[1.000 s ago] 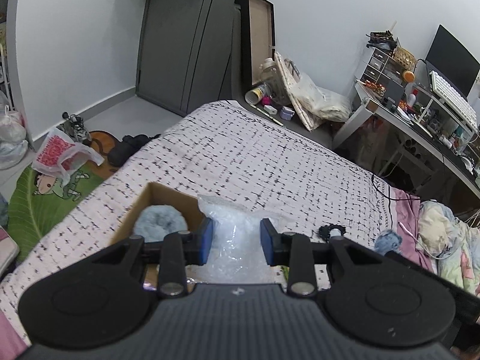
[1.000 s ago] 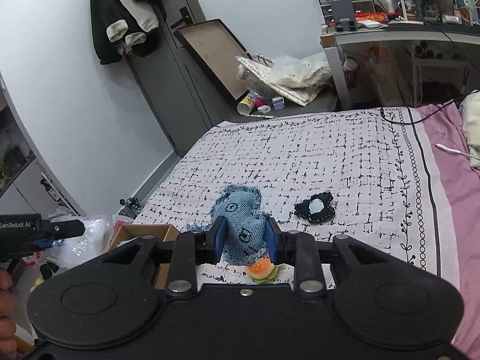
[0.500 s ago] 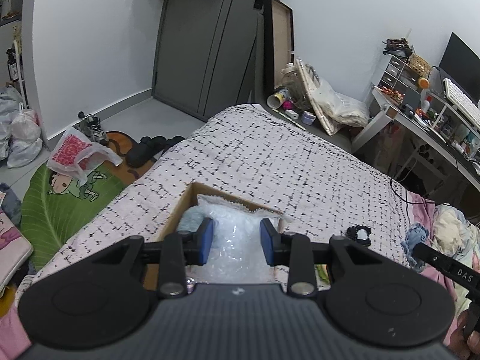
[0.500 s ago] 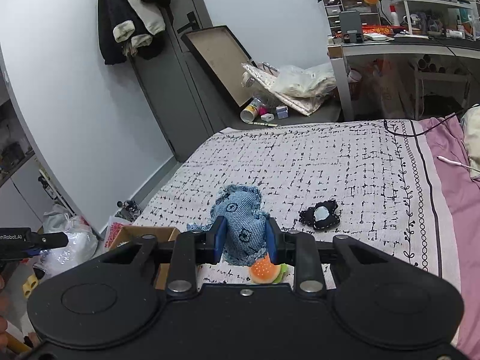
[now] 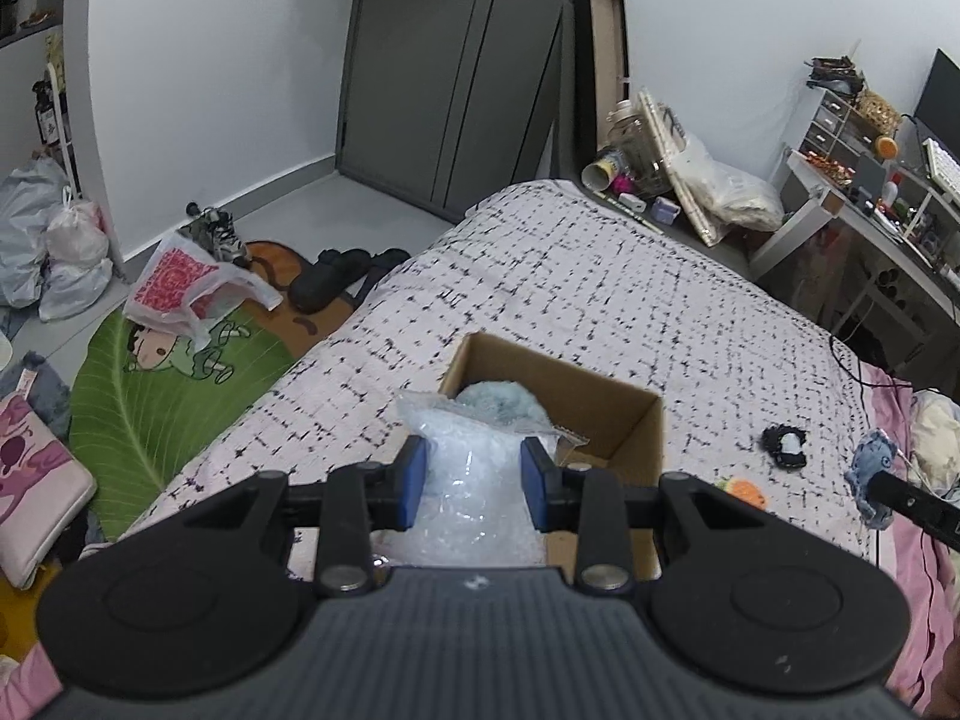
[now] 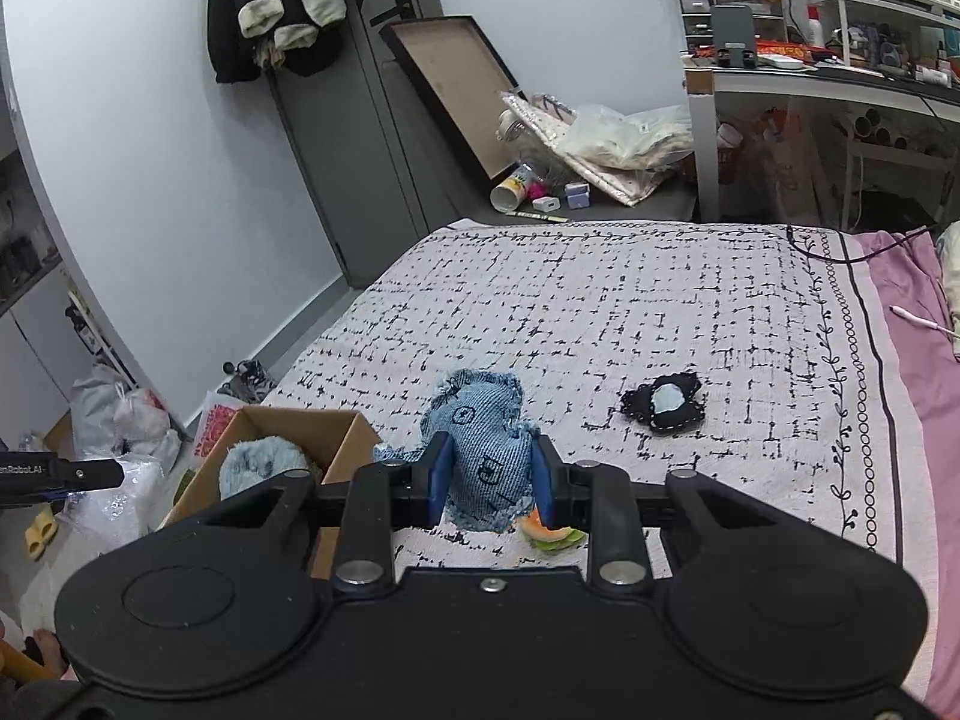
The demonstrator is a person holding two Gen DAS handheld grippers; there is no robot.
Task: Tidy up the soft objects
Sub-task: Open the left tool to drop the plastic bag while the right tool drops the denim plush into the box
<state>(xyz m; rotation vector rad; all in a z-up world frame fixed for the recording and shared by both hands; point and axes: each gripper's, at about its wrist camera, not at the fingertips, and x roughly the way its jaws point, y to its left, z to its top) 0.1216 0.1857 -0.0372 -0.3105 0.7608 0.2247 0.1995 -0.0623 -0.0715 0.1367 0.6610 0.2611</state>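
My left gripper (image 5: 473, 483) is shut on a clear bubble-wrap bag (image 5: 474, 480) and holds it above the near left corner of an open cardboard box (image 5: 624, 420) on the bed. A fluffy pale-blue soft toy (image 5: 501, 402) lies in the box; it also shows in the right wrist view (image 6: 261, 462). My right gripper (image 6: 491, 483) is shut on a blue denim soft toy (image 6: 486, 438), held above the bed to the right of the box (image 6: 336, 438). A black-and-white soft piece (image 6: 663, 405) and a small orange-green burger toy (image 6: 549, 534) lie on the bedspread.
The bed has a black-and-white patterned cover (image 5: 600, 300) with pink sheets at the right (image 6: 924, 360). A green mat (image 5: 150, 378), bags and slippers lie on the floor at left. A cluttered desk (image 6: 840, 72) stands at the far right.
My left gripper has pulled back and risen with the bubble-wrap bag, so more of the box shows. My right gripper, still holding the denim toy, has shifted toward the box.
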